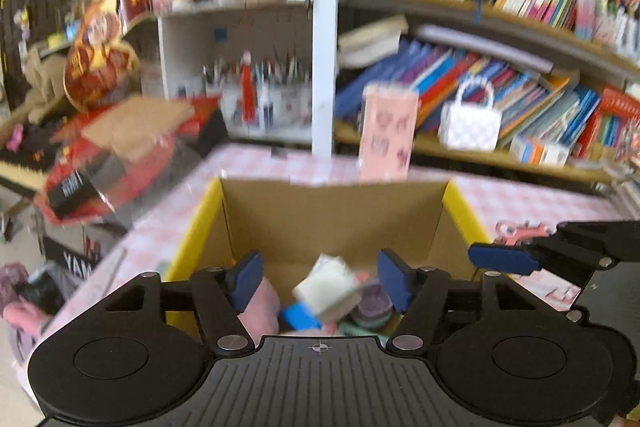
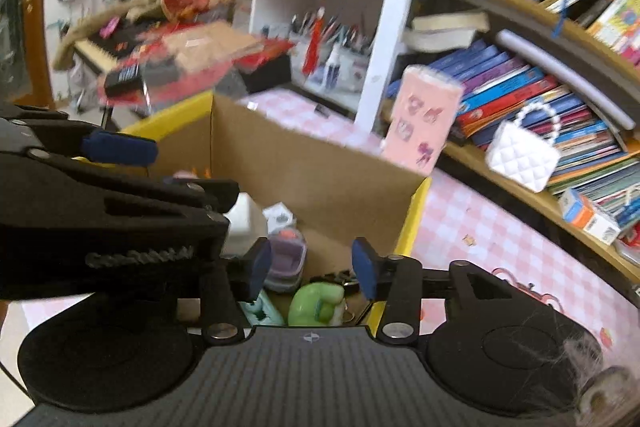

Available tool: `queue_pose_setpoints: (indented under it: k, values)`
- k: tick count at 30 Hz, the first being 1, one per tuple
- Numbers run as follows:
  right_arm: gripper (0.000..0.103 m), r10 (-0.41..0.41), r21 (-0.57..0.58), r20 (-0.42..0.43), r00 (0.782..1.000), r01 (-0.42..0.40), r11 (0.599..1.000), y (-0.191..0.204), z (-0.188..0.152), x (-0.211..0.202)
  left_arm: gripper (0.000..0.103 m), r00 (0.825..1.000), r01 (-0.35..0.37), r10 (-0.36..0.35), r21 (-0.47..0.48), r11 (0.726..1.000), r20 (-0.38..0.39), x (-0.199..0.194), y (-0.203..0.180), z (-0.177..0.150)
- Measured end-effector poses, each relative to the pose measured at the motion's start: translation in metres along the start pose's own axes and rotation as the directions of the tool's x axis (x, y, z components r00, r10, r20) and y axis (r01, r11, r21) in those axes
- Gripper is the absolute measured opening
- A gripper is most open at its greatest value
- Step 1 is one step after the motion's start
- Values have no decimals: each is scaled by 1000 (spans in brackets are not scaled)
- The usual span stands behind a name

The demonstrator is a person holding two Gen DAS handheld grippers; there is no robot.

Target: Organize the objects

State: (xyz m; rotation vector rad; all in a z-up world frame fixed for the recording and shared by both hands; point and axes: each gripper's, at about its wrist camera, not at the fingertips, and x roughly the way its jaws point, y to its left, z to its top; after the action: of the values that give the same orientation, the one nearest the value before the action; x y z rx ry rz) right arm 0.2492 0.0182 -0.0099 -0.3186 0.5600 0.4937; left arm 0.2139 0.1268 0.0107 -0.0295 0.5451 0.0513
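White block (image 1: 326,287) loose between parted left fingers (image 1: 249,281), over cardboard box (image 1: 332,215)

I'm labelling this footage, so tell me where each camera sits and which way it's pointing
Left wrist: on the left gripper, looking forward and down into the cardboard box; its own open fingers show, plus the right gripper.
Right wrist: on the right gripper, facing the same box from its right; own open fingers, left gripper at left.
Shared: box, pink card, white handbag, bookshelves.
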Motion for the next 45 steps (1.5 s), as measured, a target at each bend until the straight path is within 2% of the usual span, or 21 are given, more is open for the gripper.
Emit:
queue_pose_setpoints:
  k: [5,11,17,23,31,42,45]
  values:
    - [47,-52,61,65,997,48,997,5,0,-36,75,997,18,-17,-18,1000,80,-37,3,2]
    - [53,-112,128,85,990,100,987,22,-20,-82,80,995,29,-27,-18,999,98,-78,7,-16]
    - [61,-189,193,20,982,182,964,42,-54,-114,82,998,12,-12,-8,1000,54,-108,15,-52]
    - [61,-229,297,-85,970,244,923,53,-97,-140,82,999,21,-22,-5,1000,-37,-123,13,-92]
    - [62,-280,387,-192,941,335,859,50,-140,-170,83,994,65,-61,44,997,-88,-138,-9,-114]
    - [73,-406,438,-243,881,473,764,19,-171,-207,88,986,129,-115,110,986,-121,-142,-65,-123]
    - [77,-435,463,-251,865,502,731,10,-178,-217,94,987,132,-116,143,981,-111,-146,-78,-123]
